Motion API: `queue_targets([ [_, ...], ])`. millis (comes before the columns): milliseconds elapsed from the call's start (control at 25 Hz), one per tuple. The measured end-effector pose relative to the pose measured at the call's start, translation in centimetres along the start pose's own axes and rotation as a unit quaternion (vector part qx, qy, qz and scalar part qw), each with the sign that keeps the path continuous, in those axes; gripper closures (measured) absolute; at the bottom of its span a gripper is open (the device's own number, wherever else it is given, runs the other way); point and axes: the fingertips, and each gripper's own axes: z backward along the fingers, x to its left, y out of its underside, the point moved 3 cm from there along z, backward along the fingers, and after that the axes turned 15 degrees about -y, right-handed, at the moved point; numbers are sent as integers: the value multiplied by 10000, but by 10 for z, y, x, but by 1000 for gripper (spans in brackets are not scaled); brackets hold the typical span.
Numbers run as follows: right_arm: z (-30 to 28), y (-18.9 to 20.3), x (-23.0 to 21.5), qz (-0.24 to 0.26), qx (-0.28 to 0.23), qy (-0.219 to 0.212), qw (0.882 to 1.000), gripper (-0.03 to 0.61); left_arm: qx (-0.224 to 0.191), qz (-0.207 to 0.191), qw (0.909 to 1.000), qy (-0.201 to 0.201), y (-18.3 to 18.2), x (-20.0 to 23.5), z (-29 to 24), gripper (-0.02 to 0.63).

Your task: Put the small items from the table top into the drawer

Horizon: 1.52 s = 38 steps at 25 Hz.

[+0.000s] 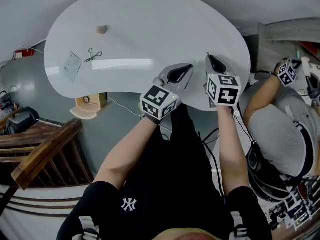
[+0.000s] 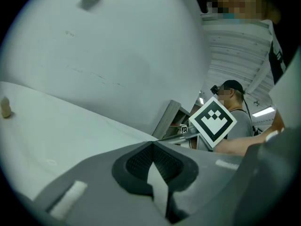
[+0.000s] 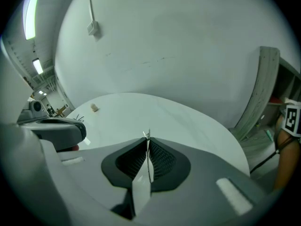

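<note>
the white rounded table (image 1: 150,14) spreads out below me. a tiny metal piece (image 3: 148,135) pokes out of the tips of my right gripper (image 3: 147,144), jaws pinched tight on it over the near edge, and my left gripper (image 2: 152,146) just beside it has its jaws pressed together on nothing. far across the top lie a beige lump (image 1: 102,29), a wire clip (image 1: 92,55) and a white card (image 1: 72,65).

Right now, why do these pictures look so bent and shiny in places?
Head view: a wide lens bows the table, and a glare streak crosses it. Left gripper view: black corners, the left claw looks soft. Right gripper view: a light strip flares upper left.
</note>
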Motion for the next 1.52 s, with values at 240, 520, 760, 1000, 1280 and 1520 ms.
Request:
queue_targets([
  [240, 7, -8, 39, 159, -170, -127, 9996, 532, -146, -46, 9999, -47, -8, 7, 27, 614],
  [520, 13, -14, 91, 339, -327, -201, 9987, 532, -320, -40, 9994, -117, -14, 21, 72, 614],
  [760, 13, -21, 145, 515, -480, -421, 9966, 532, -521, 29, 9981, -321, -19, 42, 119, 614],
  [1000, -5, -26, 221, 863, -538, -836, 9913, 532, -742, 193, 9944, -730, -16, 77, 180, 614],
  [1280, -37, -19, 315, 1302, -428, -1371, 9810, 532, -1002, 403, 9859, -1277, -1, 127, 256, 614],
  [1520, -68, -5, 397, 1642, -271, -1883, 9679, 532, -1208, 659, 9739, -1804, 17, 171, 320, 614],
])
